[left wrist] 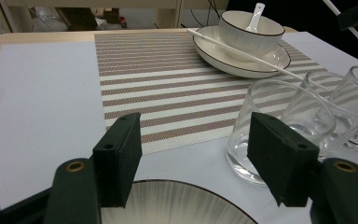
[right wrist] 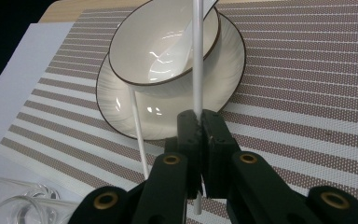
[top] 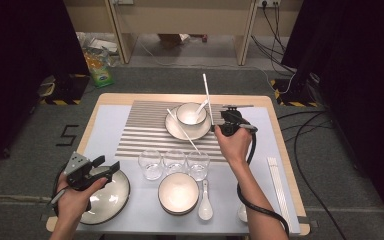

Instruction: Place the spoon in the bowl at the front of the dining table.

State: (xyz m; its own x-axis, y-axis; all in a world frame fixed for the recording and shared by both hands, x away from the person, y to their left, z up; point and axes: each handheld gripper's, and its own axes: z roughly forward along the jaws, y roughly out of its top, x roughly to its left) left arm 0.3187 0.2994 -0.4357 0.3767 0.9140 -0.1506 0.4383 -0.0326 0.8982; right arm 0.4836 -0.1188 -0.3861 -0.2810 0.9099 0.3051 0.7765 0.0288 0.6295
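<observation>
The right gripper (top: 219, 121) is clamped tight on a white chopstick (top: 206, 92), holding it upright beside the bowl (top: 191, 113) and plate (top: 186, 126) on the striped placemat (top: 145, 130), apparently to lay it with its mate (top: 182, 131), which already leans across the plate's rim. The left gripper (top: 109, 166) hangs with jaws wide and empty over the dark-rimmed plate (top: 111, 197) at the worktop's (top: 107, 127) near left corner, seemingly waiting its turn.

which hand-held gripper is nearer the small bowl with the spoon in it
Right. The right hand-held gripper sits just beside the small bowl, shut on a white chopstick. The left hand-held gripper hovers over the near-left plate, far away.
</observation>
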